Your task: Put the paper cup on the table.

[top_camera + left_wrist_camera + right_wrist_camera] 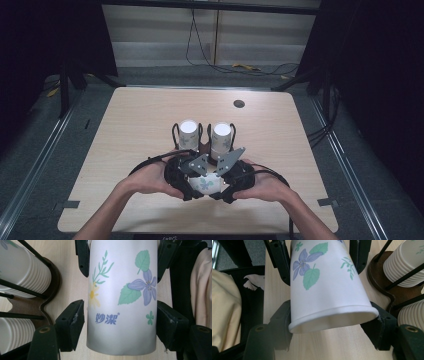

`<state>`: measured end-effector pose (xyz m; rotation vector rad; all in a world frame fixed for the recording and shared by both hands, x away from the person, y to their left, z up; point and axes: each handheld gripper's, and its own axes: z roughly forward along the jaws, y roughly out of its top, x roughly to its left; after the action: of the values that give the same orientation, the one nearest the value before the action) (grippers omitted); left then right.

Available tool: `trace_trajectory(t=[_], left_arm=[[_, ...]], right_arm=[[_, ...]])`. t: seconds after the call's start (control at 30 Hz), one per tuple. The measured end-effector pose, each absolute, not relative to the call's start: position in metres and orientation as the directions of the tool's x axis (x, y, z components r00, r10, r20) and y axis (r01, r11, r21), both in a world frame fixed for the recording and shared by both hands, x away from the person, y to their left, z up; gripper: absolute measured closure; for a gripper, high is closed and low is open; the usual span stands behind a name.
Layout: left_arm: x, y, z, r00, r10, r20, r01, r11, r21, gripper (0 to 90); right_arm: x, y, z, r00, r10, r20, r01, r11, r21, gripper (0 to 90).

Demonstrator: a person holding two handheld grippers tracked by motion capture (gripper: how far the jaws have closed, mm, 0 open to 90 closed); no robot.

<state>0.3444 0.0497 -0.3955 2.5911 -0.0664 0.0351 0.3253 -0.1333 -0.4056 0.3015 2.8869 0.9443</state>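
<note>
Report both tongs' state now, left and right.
Left tongs: around the paper cup; pads barely apart from it, so open.
Right tongs: shut on the paper cup, near its rim.

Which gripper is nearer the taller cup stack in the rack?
Right. The right gripper sits just below the taller stack; the left gripper sits below the shorter stack. Both flank the loose cup.

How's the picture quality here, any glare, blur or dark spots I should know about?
High view: the surroundings are very dark, the table is brightly lit, and the stacked cups' tops are blown out white. Left gripper view: the paper cup is sharp, with its print legible. Right gripper view: the cup's rim is slightly soft.
</note>
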Motion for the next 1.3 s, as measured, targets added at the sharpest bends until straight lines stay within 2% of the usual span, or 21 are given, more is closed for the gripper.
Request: trace_trajectory(t=[0.13,0.2,0.3,0.6,0.7,0.9,1.3], left_arm=[[0.344,0.048,-0.395,0.998,-0.046,0.046,-0.063,-0.862,0.503,30.1],[0.343,0.047,-0.395,0.997,-0.067,0.050,-0.083,-0.862,0.501,34.6],[0.341,0.045,-0.395,0.996,-0.072,0.059,-0.092,-0.866,0.491,36.0],[0.342,0.049,-0.396,0.994,-0.076,0.073,-0.102,-0.859,0.502,36.8],[0.343,0.052,-0.397,0.995,-0.071,0.066,-0.095,-0.846,0.525,36.8],[0.347,0.062,-0.398,0.998,-0.037,0.057,-0.063,-0.823,0.565,36.7],[0.353,0.084,-0.404,1.000,0.007,-0.010,0.012,-0.750,0.662,36.5]], right_arm=[[0.325,-0.132,-0.407,-0.977,0.214,-0.024,0.160,0.796,0.583,32.1],[0.326,-0.132,-0.407,-0.977,0.213,-0.025,0.159,0.798,0.581,32.1],[0.326,-0.132,-0.408,-0.976,0.216,-0.023,0.164,0.801,0.575,32.2],[0.325,-0.132,-0.408,-0.976,0.216,-0.040,0.153,0.799,0.582,31.1],[0.325,-0.133,-0.407,-0.975,0.219,-0.038,0.155,0.792,0.590,29.9],[0.324,-0.138,-0.405,-0.970,0.239,-0.038,0.168,0.776,0.608,19.5],[0.321,-0.153,-0.404,-0.955,0.295,-0.019,0.206,0.711,0.672,17.0]])
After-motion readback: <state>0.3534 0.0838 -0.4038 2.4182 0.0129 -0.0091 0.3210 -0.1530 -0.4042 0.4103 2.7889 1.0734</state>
